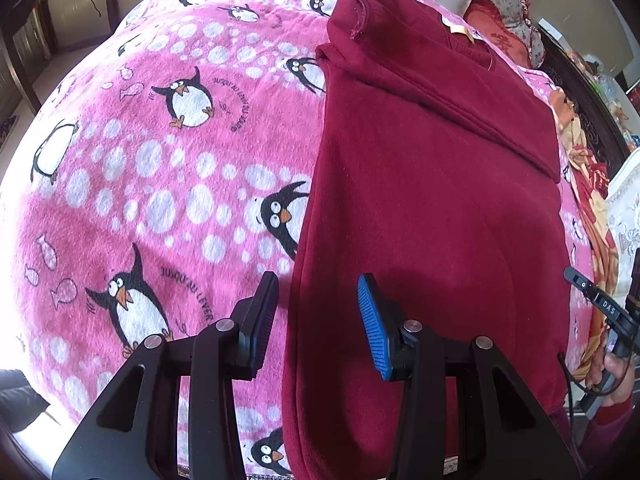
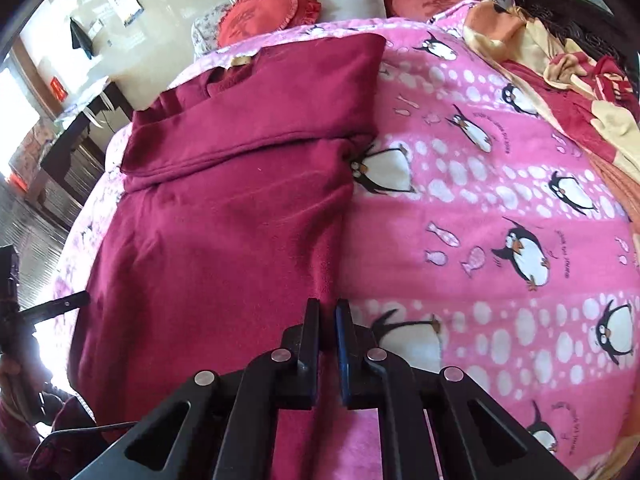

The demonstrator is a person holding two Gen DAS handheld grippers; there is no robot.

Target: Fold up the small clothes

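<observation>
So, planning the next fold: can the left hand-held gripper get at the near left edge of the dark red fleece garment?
Probably yes: the left hand-held gripper is open, straddling that edge of the dark red fleece garment, nothing between.

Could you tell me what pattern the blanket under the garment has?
Pink blanket with white spots, penguins and small fish; clearest in the left wrist view.

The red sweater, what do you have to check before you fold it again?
1. Right gripper pinching the near right edge of the red sweater: ok, its jaws are nearly together on the cloth.
2. Left gripper holding the other edge: not ok, its jaws stand open over the left edge, gripping nothing.
3. Sleeves folded in across the top: ok.
4. Sweater lying flat on the penguin blanket: ok, only soft creases.
5. Room to fold: ok, the red heart cushion lies beyond the collar.
6. Bottom hem even: cannot tell, the grippers hide it.
</observation>
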